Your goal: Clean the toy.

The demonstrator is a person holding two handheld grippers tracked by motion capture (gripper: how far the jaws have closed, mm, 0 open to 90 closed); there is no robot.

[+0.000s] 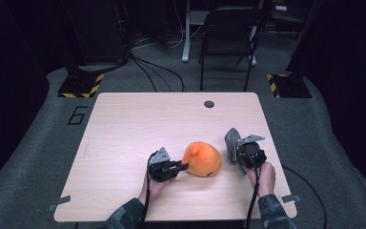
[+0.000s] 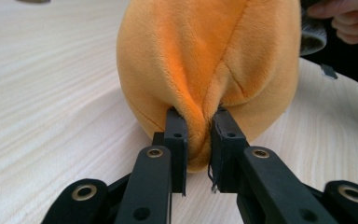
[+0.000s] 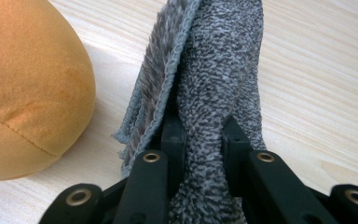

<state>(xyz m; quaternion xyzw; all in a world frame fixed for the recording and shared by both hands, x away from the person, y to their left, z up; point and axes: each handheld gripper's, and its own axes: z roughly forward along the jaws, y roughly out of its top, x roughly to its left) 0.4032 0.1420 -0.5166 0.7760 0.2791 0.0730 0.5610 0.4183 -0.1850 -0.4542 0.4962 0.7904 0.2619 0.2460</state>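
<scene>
An orange plush toy (image 1: 202,160) lies on the wooden table (image 1: 171,124), slightly right of centre near the front. My left gripper (image 1: 183,166) reaches it from the left and is shut on a pinched fold of the plush (image 2: 198,126), the fabric bunched between both pads. My right gripper (image 1: 236,149) stands to the right of the toy and is shut on a grey fuzzy cloth (image 1: 231,139), which rises upright above its jaws. In the right gripper view the grey cloth (image 3: 219,84) stands between the pads, with the orange plush (image 3: 28,84) close at the left.
A round cable hole (image 1: 209,104) sits near the table's far edge. Behind the table stands a dark folding chair (image 1: 228,38) on grey floor with cables. Tape strips mark the table's front corners (image 1: 290,198).
</scene>
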